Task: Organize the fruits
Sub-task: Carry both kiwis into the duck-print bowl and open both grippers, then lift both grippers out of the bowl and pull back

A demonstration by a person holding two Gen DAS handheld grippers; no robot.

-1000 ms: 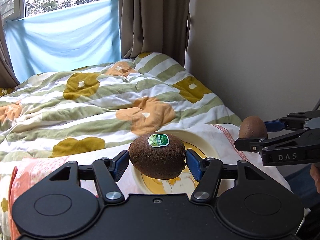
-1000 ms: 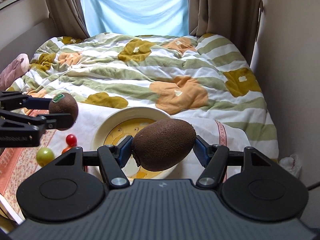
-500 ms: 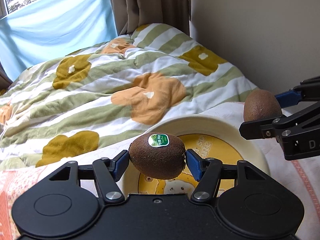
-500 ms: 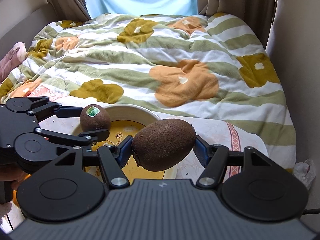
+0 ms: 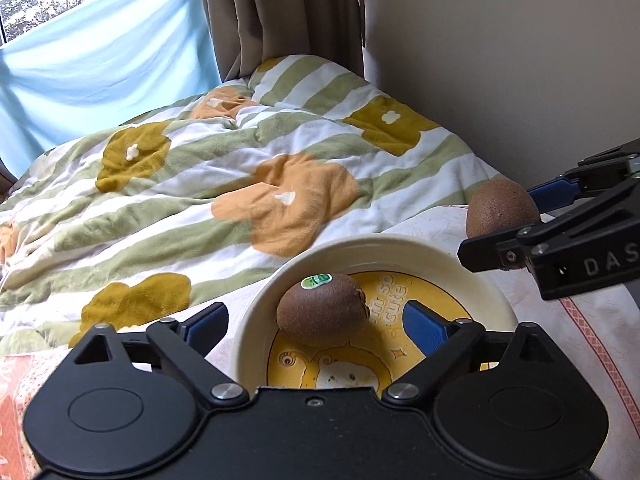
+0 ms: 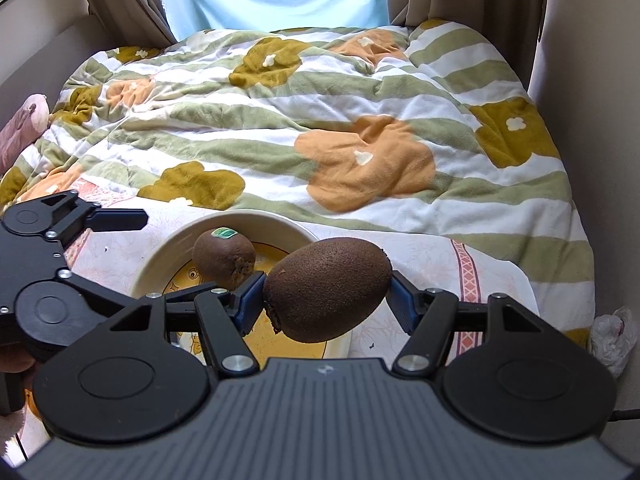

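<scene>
Newly released: stickered kiwi (image 5: pixel 322 310), apparently resting in bowl (image 5: pixel 400 246); left gripper (image 5: pixel 316 320) opening, empty. Right gripper (image 6: pixel 324 298) clamps second kiwi (image 6: pixel 328 288), unplaced.

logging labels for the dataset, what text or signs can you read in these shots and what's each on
"DAS": white letters on the right gripper, cut off by the picture's edge.
"so cute": on the yellow middle of the bowl; letters before "so" hidden by the stickered kiwi.
Green sticker on that kiwi: print too small to read.
Small mark on the right gripper's body: unreadable.
</scene>
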